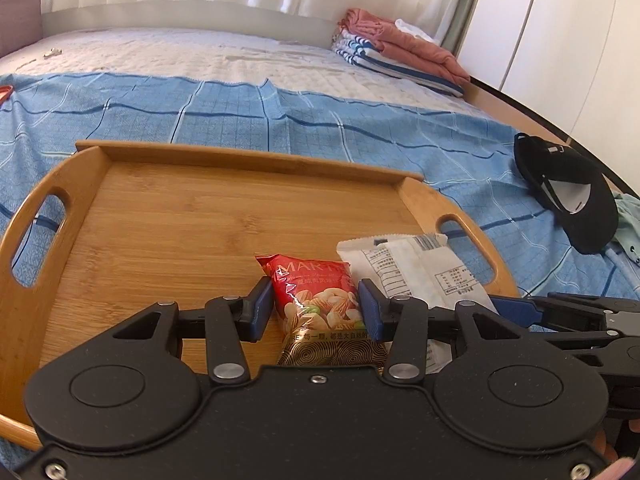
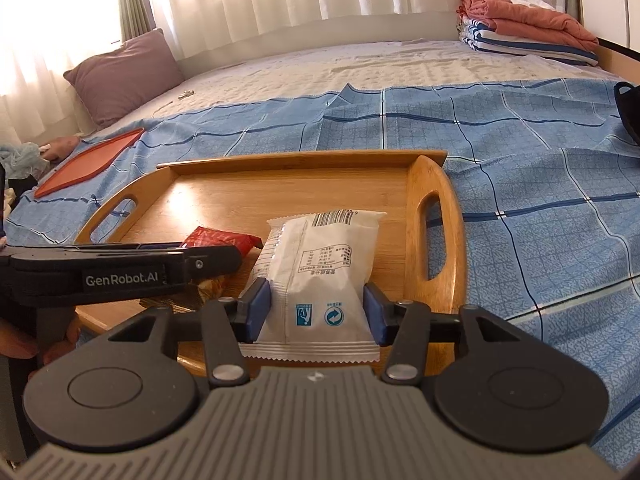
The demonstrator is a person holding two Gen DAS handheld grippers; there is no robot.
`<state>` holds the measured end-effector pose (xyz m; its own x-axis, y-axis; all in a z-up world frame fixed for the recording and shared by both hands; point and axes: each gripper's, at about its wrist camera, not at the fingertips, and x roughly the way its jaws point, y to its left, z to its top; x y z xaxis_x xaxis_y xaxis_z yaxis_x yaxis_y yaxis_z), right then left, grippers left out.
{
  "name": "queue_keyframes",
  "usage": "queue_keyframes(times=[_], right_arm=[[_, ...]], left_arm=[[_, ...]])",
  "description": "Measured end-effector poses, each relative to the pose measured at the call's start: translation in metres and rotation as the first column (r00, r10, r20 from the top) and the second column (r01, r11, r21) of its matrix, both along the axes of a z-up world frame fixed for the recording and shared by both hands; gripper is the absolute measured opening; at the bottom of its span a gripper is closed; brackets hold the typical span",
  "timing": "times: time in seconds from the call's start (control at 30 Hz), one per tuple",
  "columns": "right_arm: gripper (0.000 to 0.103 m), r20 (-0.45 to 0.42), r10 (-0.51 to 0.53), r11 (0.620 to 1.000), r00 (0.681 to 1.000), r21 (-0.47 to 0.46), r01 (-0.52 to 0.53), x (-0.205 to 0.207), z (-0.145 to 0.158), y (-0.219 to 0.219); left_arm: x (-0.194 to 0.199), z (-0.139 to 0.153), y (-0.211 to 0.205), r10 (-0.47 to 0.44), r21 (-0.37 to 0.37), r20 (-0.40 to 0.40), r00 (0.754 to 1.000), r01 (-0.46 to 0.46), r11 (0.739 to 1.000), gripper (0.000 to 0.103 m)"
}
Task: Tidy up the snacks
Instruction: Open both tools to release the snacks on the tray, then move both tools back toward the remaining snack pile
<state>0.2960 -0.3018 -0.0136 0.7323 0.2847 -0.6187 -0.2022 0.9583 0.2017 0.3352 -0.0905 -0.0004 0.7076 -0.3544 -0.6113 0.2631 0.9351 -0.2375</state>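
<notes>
While one wooden tray (image 1: 168, 216) rests on the blue checked sheet (image 1: 320, 120), two snacks lie at its five o'clock corner: the white packet (image 2: 320, 268) pinched by the right gripper (image 2: 318, 308), the red nut bag (image 1: 316, 300) clamped by the left gripper (image 1: 316, 306).

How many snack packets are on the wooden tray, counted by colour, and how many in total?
Red packet: 1, between the fingers of the left gripper.
White packet: 1, between the fingers of the right gripper.
Total: 2 packets, both over the wooden tray.
</notes>
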Motion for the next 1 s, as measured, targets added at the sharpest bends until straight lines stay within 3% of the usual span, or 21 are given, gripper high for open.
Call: queue_keyframes(times=[0.13, 0.2, 0.27, 0.63, 1.0], right_arm=[[0.071, 0.029, -0.008, 1.0, 1.0, -0.003, 0.008, -0.005, 0.001, -0.001], [0.078, 0.055, 0.004, 1.0, 0.998, 0.003, -0.004, -0.011, 0.004, -0.002], [0.08, 0.069, 0.009, 1.0, 0.998, -0.004, -0.008, -0.015, 0.009, -0.001], [0.092, 0.128, 0.02, 0.999, 0.992, -0.05, -0.014, -0.061, 0.042, 0.007], [0.101, 0.205, 0.012, 0.997, 0.979, -0.078, 0.004, -0.145, 0.07, 0.014]], left_arm=[[-0.001, 0.002, -0.003, 0.011, 0.016, 0.011, 1.0, -0.011, 1.0, 0.051], [-0.006, 0.007, -0.003, 0.023, 0.027, 0.029, 0.999, -0.023, 0.999, 0.079], [-0.011, 0.014, -0.001, 0.038, 0.026, 0.054, 0.998, -0.039, 0.999, 0.089], [-0.059, 0.059, 0.026, 0.027, 0.038, 0.08, 0.996, -0.03, 0.999, 0.092], [-0.158, 0.09, 0.066, -0.006, 0.039, 0.116, 0.993, 0.001, 0.999, 0.094]])
